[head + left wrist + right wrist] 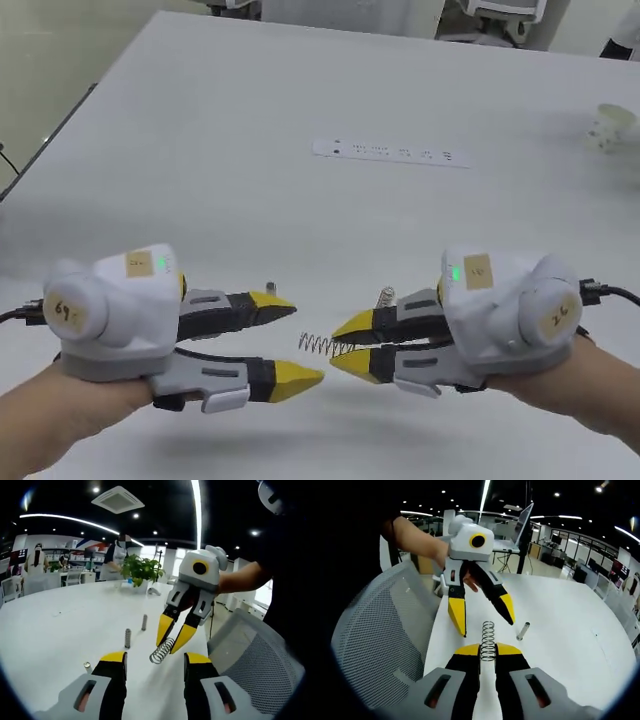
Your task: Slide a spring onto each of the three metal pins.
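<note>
Steel spring [488, 639]: clamped by one end in right gripper [488, 651], free end projecting, presumably for threading onto bare pin [522, 631] standing nearby on surface [560, 610]; left gripper [156, 657] open, empty.

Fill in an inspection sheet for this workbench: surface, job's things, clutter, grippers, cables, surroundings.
Surface: white table, plain.
Job's things: two pins carry springs; bare pin stands upright; loose spring is held off the table.
Clutter: white strip mid-table; small white object far right.
Grippers: left gripper open, fingers empty; right gripper shut on the spring.
Cables: black cable behind the right gripper, another behind the left.
Surroundings: mesh chair, plant, people at desks.
</note>
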`<state>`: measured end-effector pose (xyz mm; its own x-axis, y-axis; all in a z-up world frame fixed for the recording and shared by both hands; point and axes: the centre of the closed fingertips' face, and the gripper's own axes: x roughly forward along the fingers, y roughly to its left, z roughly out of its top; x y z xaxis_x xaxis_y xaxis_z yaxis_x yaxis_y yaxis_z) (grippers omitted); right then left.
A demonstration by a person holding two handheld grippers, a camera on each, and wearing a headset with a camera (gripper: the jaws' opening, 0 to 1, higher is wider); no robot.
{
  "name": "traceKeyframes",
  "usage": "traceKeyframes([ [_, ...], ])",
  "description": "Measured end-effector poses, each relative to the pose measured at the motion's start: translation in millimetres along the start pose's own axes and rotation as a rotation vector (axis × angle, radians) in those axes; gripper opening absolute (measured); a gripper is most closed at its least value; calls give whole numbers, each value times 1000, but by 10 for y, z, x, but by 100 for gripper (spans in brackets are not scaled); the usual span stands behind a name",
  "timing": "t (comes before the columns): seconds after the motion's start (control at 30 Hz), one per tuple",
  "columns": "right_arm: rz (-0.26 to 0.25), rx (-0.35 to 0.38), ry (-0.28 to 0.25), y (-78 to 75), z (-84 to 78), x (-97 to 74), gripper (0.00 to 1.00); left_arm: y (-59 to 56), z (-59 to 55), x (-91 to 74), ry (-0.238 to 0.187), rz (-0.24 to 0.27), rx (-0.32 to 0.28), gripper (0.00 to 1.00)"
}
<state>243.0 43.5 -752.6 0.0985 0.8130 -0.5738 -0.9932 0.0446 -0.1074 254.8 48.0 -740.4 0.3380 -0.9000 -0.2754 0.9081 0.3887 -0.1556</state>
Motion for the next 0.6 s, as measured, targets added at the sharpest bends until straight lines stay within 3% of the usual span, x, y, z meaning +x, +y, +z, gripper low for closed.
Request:
traceKeyframes([
  [0.43,20,-40,21,12,-6,-18,8,-44,-11,43,11,-56,36,20],
  [0.53,20,-38,17,14,4,-24,8,-85,-23,47,16,-78,40,8],
  [0.6,20,-41,20,16,0,-26,8,-72,-25,47,16,-72,49,5],
])
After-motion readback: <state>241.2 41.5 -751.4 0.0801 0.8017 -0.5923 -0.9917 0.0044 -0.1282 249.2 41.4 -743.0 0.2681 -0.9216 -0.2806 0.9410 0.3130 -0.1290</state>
